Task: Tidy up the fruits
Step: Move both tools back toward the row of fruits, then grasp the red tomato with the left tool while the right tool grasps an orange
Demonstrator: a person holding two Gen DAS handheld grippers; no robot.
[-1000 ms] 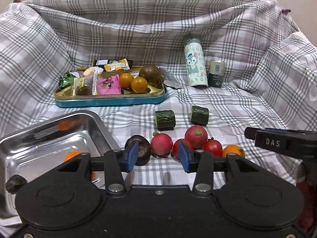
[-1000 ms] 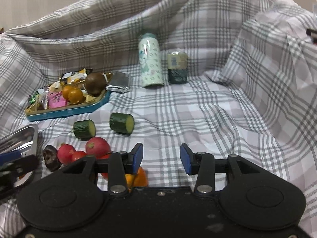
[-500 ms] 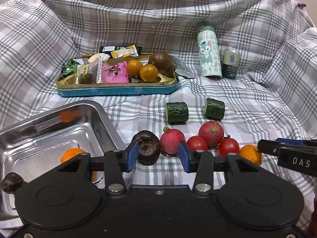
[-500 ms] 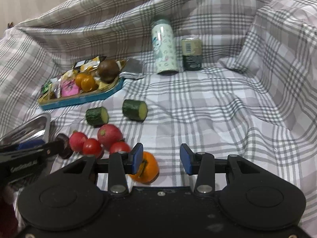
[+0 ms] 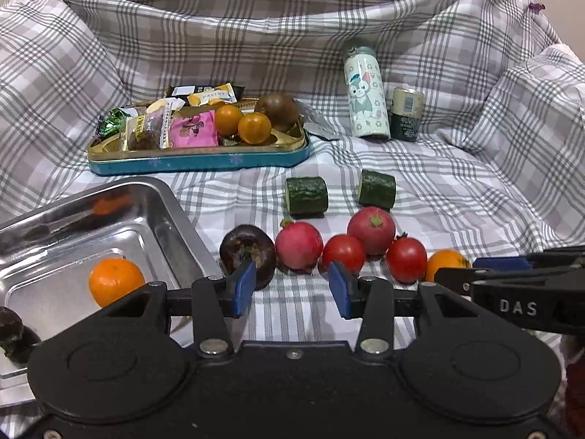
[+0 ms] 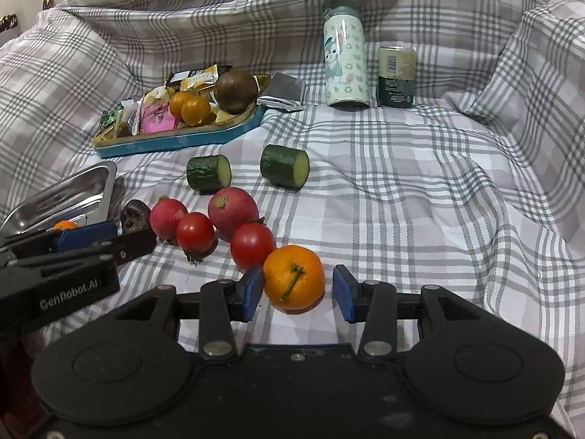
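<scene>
Two views give you different halves of the scene. From the right wrist view, your right gripper (image 6: 298, 291) stands wide open around a loose orange (image 6: 294, 277) on the checked cloth (image 6: 420, 197); the blue pads (image 6: 253, 291) flank the fruit without visibly pressing it, so nothing is held. The left wrist view shows that same orange only as a sliver behind the right gripper's fingers.

From the left wrist view, your left gripper (image 5: 292, 287) is also spread open and holds nothing, with its left pad in front of a dark shrivelled fruit (image 5: 248, 252). Only this view shows you the inside of the steel tray (image 5: 172, 212) at the cloth's left edge: one orange (image 5: 116, 281) lies in it, and a second dark fruit (image 5: 12, 333) sits at its near left corner. The right wrist view gives you just the tray's end wall.

Beside the dark fruit runs a row of two radishes (image 6: 233, 213) and two tomatoes (image 6: 252, 243), each touching its neighbour. Two cucumber pieces (image 6: 284, 165) lie behind them, apart. Toward the back left, a blue tin (image 5: 204, 159) holds snacks, two small oranges and a brown fruit. A printed bottle (image 6: 345, 58) and a can (image 6: 396, 75) stand upright at the back.
</scene>
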